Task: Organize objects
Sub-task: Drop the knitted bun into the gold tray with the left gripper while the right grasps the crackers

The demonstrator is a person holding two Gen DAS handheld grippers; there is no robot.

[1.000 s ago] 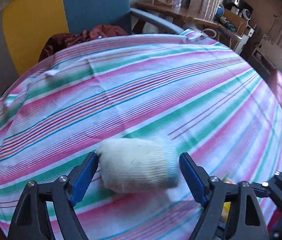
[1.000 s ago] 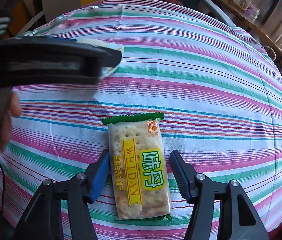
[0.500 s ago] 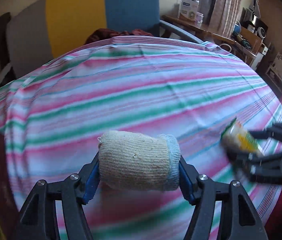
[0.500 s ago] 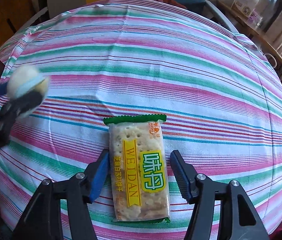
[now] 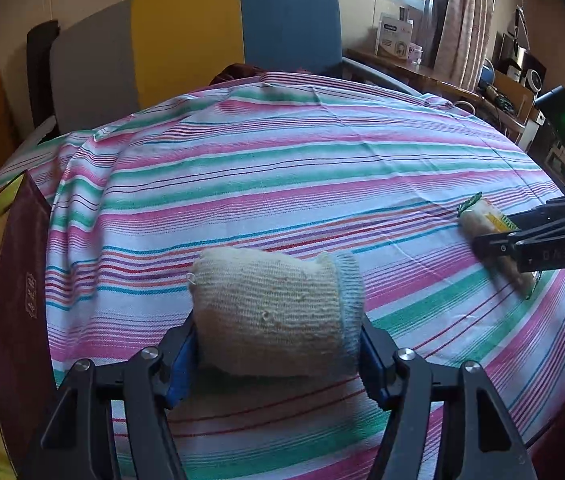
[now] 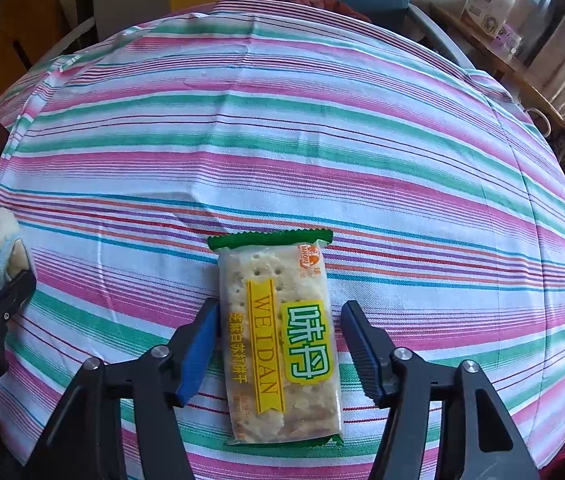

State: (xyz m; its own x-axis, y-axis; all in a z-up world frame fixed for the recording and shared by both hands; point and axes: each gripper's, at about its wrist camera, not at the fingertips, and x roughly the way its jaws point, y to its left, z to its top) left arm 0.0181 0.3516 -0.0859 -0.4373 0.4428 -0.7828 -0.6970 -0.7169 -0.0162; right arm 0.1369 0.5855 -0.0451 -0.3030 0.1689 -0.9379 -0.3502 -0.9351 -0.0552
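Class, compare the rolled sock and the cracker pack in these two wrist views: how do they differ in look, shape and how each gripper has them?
The sock is plain cream knit with a blue cuff; the cracker pack is glossy printed wrapper. The sock is a fat roll; the pack is flat. The left gripper is clamped on the sock; the right gripper is closing, a gap showing beside the pack, which lies on the cloth. Both sit between blue fingers.
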